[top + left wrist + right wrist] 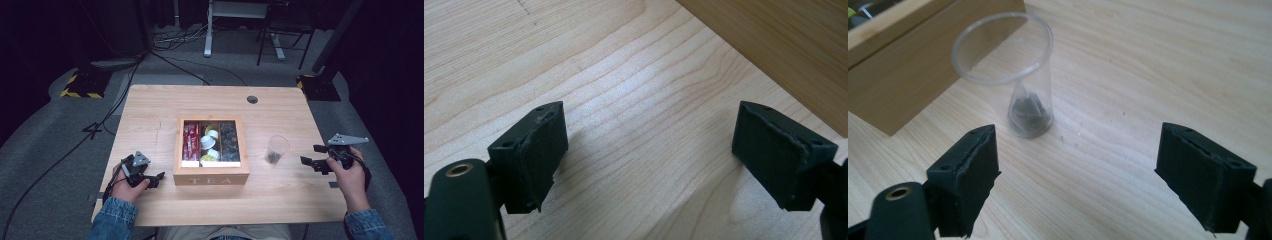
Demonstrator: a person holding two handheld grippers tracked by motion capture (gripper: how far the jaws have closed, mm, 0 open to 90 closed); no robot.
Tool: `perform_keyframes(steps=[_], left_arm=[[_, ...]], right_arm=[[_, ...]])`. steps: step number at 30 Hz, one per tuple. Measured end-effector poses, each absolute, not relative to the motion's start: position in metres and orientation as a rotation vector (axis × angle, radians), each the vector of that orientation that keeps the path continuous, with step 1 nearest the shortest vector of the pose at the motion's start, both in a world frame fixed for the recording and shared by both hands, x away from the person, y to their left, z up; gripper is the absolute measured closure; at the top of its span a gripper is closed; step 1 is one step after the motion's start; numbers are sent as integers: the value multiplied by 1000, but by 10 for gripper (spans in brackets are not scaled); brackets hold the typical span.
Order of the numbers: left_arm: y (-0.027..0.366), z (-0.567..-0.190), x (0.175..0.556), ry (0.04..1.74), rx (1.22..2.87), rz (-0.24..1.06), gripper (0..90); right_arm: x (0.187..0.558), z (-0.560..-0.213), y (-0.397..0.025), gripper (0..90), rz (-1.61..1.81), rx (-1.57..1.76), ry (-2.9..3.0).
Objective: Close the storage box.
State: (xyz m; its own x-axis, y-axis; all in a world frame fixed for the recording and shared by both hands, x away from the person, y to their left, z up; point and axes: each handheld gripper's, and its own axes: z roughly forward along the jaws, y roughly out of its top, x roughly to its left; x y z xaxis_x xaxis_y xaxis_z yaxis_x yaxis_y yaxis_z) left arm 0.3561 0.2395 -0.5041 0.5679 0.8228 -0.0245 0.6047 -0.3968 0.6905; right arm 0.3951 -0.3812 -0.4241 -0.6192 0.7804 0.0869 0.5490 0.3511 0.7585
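A dark pyramid-shaped tea bag (1029, 107) was seen already inside the clear plastic cup (276, 149) toward the table's right edge, beside the open wooden tea box (211, 174). Left gripper (156, 179) and right gripper (311, 155) were held wide open, empty; what remained could not be judged.

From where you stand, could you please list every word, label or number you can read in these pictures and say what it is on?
"TEA": pale capital letters on the front wall of the wooden box in the middle of the table, read in the high view.
The red packets in the box's left compartment carry print too small and blurred to read.
No other text is legible, and none appears in the two gripper views.
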Motion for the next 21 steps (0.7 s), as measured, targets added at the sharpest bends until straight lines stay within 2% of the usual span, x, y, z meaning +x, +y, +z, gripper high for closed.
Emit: perform_keyframes(steps=[7, 21], left_arm=[[240, -504, 356, 1136, 2139, 426, 151], [240, -504, 357, 1135, 2141, 424, 150]], right_arm=[[397, -455, -390, 185, 1154, 1254, 2286], [400, -485, -392, 188, 1067, 1261, 2291]])
